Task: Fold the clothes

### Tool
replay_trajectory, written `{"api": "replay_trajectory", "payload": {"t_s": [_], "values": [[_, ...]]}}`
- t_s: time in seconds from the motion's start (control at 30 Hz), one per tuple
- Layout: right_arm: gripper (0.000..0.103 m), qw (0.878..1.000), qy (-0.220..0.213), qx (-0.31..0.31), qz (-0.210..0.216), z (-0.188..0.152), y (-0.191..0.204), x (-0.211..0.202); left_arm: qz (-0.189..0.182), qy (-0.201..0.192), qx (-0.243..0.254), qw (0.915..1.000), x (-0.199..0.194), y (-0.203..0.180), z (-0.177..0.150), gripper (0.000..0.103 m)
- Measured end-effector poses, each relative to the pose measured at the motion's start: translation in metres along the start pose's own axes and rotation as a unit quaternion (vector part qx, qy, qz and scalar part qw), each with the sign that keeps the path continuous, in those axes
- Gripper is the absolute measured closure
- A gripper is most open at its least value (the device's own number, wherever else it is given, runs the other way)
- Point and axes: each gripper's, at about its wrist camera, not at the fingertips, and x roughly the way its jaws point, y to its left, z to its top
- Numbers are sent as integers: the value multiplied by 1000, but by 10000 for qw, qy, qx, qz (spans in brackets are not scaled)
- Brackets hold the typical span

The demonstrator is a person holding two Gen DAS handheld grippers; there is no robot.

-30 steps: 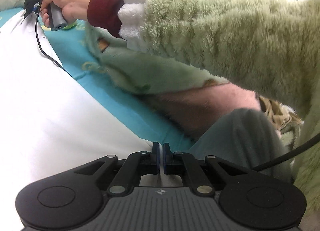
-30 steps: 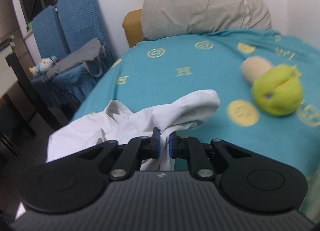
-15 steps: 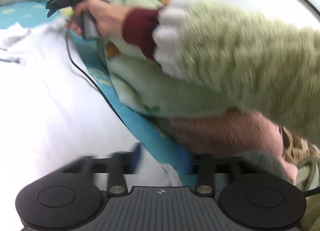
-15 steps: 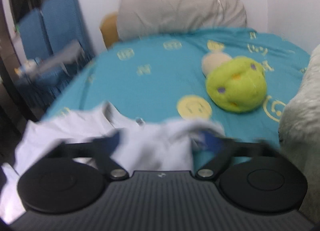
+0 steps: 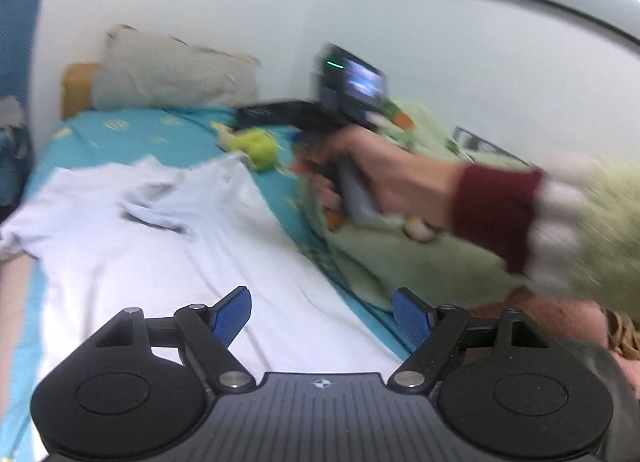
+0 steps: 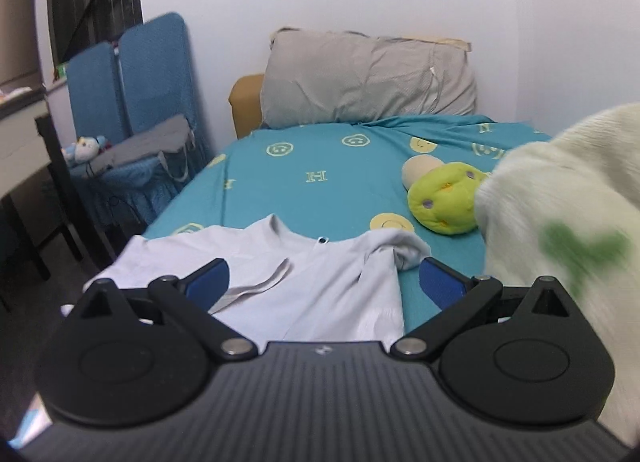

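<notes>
Left wrist view is showing the left gripper (image 5: pixel 322 312) with its blue pads spread wide and nothing between them, which is a change from a second ago when the pads were pinched tight on a bit of white cloth, so it's let go. The shirt (image 5: pixel 160 246) is lying spread out on the bed (image 5: pixel 100 134) right under and ahead of this gripper, pale and mostly flat, with a rumpled fold up near the collar end. The person's right hand (image 5: pixel 384 186) is holding the other gripper off to the right, above the shirt's edge, a bit blurred. Right wrist view is telling the same story: the right gripper (image 6: pixel 324 282) is also sitting wide open and empty, where a second ago it was clamped on a bunched-up lump of the shirt. Now the shirt (image 6: pixel 312 286) is lying flat under it, collar pointing toward the pillow (image 6: pixel 368 78), one sleeve end curling up a little on the right near the plush toy (image 6: pixel 444 198). I'm guessing this means the spreading-out step is finishing and the actual folding is coming next, probably starting with a sleeve or side edge. The cloth is looking thin and floppy, with a few soft creases running along it.
</notes>
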Motion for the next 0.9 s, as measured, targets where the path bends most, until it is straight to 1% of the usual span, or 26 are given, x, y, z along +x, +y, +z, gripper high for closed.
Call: {"api": "replay_trajectory", "payload": {"t_s": [0.07,0.2,0.3,0.37,0.43,0.47,0.53,0.63,0.77,0.87,0.9], "values": [[0,9999,-84,83,-41,-8,8,-30,218,-116,-14,9997,-5,7,-2,23],[0,9981,-286,539,4,-25,27,-95,591,-229,-122,9979,-9,24,-5,23],[0,9984,-263,450,-208,-32,50,-141,840,-273,-258,9958,-13,39,-5,22],[0,9971,-411,627,-143,-42,63,-170,991,-280,-321,9942,-14,48,-4,22],[0,9946,-519,887,129,-57,71,-188,1159,-269,-388,9921,-17,56,-3,22],[0,9935,-518,993,191,-65,73,-191,1243,-260,-425,9910,-19,61,-2,22],[0,9937,-410,1015,219,-81,76,-187,1453,-234,-546,9876,-18,74,-1,22],[0,9968,-132,773,127,-92,80,-168,1865,-211,-800,9790,-11,107,3,22],[0,9967,0,813,60,-97,77,-152,2525,-90,-1176,9604,11,166,12,24],[0,9951,35,975,129,-99,74,-144,2952,80,-1385,9453,32,212,16,31],[0,9950,57,990,141,-100,74,-140,3029,181,-1356,9432,40,225,15,34]]}}
